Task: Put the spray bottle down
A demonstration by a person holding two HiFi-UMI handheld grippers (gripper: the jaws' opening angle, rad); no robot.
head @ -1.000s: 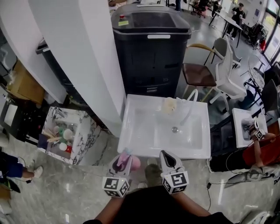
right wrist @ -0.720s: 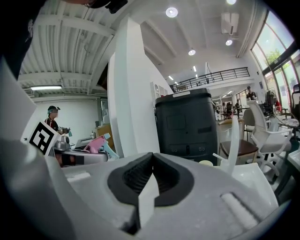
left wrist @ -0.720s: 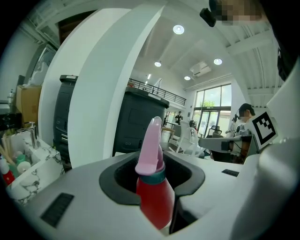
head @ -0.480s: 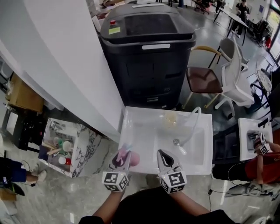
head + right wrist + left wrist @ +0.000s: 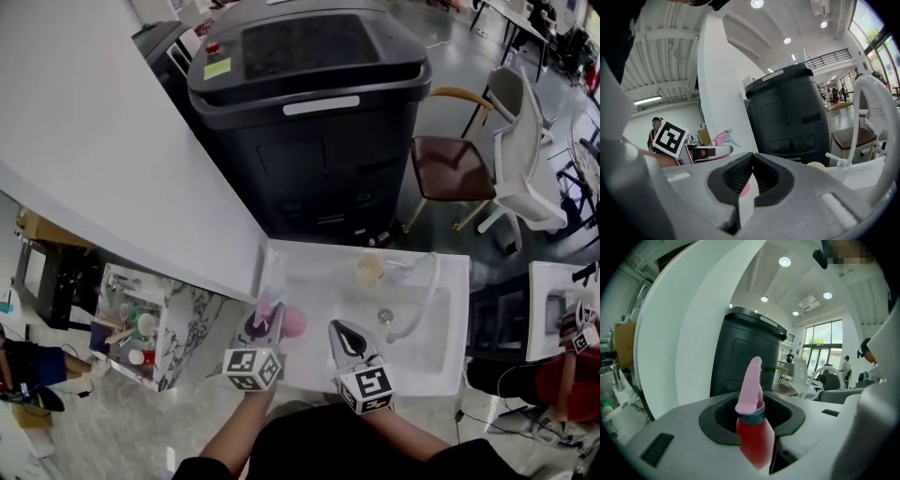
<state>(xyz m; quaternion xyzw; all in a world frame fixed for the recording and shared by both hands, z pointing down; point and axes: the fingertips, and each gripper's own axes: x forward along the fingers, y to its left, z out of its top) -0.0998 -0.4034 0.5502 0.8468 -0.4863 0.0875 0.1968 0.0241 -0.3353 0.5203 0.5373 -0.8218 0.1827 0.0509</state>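
Black unit [image 5: 309,103]: one, behind the sink.
Sink [image 5: 323,291]: one, white, in front of the person.
Chairs: two; brown seat [image 5: 448,155], white [image 5: 530,159], right of the unit.
Grippers: two, side by side over the sink's near edge.
Left gripper [image 5: 267,323]: jaws clamped on the bottle's neck.
Right gripper [image 5: 339,330]: jaws pressed together, nothing between.
Faucet [image 5: 433,281]: one, arched.
Spray bottle [image 5: 291,322]: one, pink, off the surface, over the sink's near-left corner.
Cup [image 5: 370,270]: one, at the sink's back.
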